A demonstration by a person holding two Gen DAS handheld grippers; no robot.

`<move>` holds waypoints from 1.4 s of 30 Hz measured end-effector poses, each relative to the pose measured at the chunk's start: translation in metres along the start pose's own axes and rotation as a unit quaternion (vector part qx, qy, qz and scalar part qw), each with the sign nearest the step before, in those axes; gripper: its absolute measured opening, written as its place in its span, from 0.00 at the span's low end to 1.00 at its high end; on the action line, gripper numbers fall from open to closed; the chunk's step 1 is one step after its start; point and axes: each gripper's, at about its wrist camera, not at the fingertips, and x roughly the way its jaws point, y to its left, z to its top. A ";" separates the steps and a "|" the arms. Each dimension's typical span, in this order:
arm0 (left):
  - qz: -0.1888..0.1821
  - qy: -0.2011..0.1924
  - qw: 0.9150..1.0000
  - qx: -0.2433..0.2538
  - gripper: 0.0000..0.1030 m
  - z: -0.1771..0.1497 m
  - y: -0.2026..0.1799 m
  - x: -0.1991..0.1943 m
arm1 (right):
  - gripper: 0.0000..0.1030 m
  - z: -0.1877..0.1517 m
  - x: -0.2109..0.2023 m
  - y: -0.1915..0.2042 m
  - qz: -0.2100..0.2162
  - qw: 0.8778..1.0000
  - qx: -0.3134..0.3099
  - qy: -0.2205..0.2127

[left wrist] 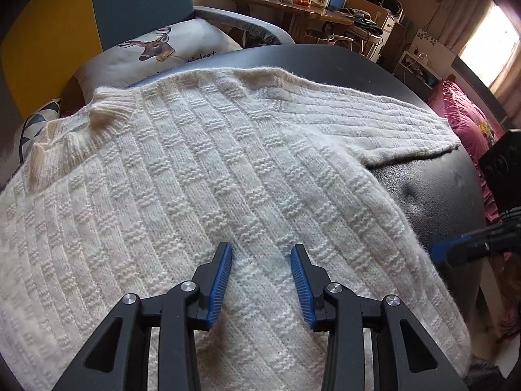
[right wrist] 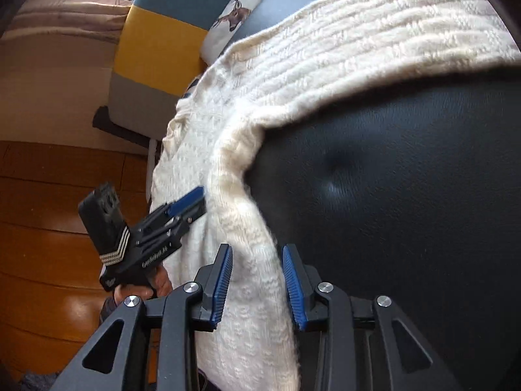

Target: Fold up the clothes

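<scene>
Both blue-ribbed tools, left tool (left wrist: 261,248) and right tool (right wrist: 257,250), gape wide over fuzzy cream basketweave-knit sweater (left wrist: 182,176).

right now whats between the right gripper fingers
In the right wrist view, the side edge of the cream sweater runs between the open right gripper. Bare black cushion lies just beyond.

Daylight from a blown-out window (left wrist: 491,49); fisheye edges curve and darken, with slight motion blur.
</scene>
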 end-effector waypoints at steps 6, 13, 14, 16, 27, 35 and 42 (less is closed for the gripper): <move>-0.003 0.001 1.000 0.000 0.39 0.000 0.000 0.001 | 0.33 -0.014 0.030 0.002 0.034 0.998 0.002 0.058; -0.008 -0.001 1.000 0.003 0.39 0.000 0.002 0.001 | 0.33 0.023 0.001 -0.001 -0.042 0.997 0.023 -0.059; -0.009 -0.001 1.000 0.004 0.39 0.000 0.002 0.001 | 0.34 0.022 0.005 -0.001 -0.060 0.997 0.015 -0.036; -0.013 -0.003 1.000 0.003 0.40 0.000 0.003 0.001 | 0.34 0.014 0.016 -0.002 -0.029 0.999 0.013 0.011; -0.066 -0.035 0.995 0.068 0.39 0.054 -0.012 -0.032 | 0.34 -0.011 0.026 0.054 0.023 0.990 -0.109 -0.086; -0.081 0.068 0.953 0.285 0.39 0.097 -0.097 0.013 | 0.34 -0.033 0.050 0.055 -0.016 0.989 -0.137 -0.059; -0.034 0.101 0.947 0.304 0.12 0.094 -0.115 0.059 | 0.35 -0.033 0.057 0.043 -0.015 0.991 -0.117 -0.055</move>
